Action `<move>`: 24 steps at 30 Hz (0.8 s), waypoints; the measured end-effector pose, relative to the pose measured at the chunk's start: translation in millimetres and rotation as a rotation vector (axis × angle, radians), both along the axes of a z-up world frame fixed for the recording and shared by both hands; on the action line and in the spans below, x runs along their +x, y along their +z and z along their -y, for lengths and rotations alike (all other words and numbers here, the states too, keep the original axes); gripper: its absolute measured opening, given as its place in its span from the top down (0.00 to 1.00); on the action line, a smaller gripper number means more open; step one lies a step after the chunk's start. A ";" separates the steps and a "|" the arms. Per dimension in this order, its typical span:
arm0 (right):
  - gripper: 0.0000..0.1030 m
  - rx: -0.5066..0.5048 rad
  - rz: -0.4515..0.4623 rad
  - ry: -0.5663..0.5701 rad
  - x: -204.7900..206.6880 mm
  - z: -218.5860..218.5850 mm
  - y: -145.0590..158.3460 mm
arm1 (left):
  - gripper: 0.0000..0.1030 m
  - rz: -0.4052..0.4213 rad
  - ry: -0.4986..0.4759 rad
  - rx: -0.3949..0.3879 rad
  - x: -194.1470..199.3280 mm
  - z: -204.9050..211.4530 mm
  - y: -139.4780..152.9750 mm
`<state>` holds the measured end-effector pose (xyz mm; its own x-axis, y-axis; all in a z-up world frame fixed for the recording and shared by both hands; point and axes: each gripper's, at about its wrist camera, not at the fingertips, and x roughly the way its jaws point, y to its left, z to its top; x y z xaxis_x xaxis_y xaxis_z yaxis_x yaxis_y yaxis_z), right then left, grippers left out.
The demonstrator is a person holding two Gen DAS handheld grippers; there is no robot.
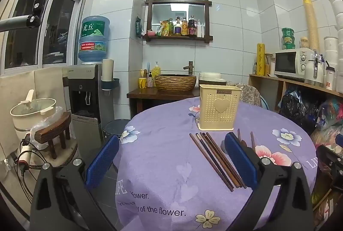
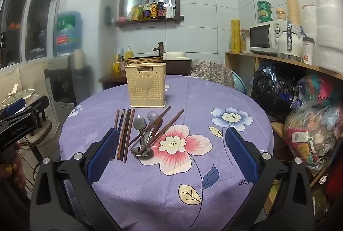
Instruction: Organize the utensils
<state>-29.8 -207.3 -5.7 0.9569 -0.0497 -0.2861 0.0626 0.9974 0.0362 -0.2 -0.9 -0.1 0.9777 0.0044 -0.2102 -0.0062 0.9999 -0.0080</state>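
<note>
A cream perforated utensil holder [image 1: 219,107] with a heart on its front stands upright on the round purple flowered table; it also shows in the right wrist view [image 2: 146,87]. Several dark wooden chopsticks [image 1: 216,159] lie side by side in front of it, also in the right wrist view [image 2: 124,134]. Beside them lies a pile of metal spoons [image 2: 143,127] with two chopsticks [image 2: 159,127] crossed over them. My left gripper [image 1: 171,158] is open and empty, above the table's near left edge. My right gripper [image 2: 171,149] is open and empty, above the pile and the pink flower print.
The table's edge [image 1: 128,124] drops off to the left toward a water dispenser [image 1: 85,89] and a stool with a pot [image 1: 32,111]. Shelves with a microwave [image 2: 265,37] and stuffed bags [image 2: 310,124] stand right of the table. A sink counter [image 1: 163,91] stands behind.
</note>
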 end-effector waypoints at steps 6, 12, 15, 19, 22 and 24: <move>0.05 0.004 -0.003 0.005 -0.7 0.7 0.2 | 0.05 -0.001 -0.002 -0.005 0.0 0.1 0.1; 0.05 0.001 -0.017 -0.001 0.4 8.3 -2.0 | 0.05 0.000 0.000 -0.005 0.9 -2.4 -2.4; 0.05 0.003 -0.017 0.001 2.0 3.3 -4.0 | 0.05 0.000 0.001 -0.004 1.3 -3.1 -2.5; 0.05 0.003 -0.016 0.002 0.5 1.8 -0.1 | 0.05 -0.001 0.000 -0.003 2.0 -3.1 -3.2; 0.05 0.003 -0.017 0.001 -0.2 2.8 0.3 | 0.05 -0.003 -0.001 -0.003 2.3 -3.0 -3.2; 0.05 0.003 -0.019 -0.001 1.9 0.2 -0.1 | 0.05 -0.006 -0.002 -0.003 2.1 -1.7 -1.0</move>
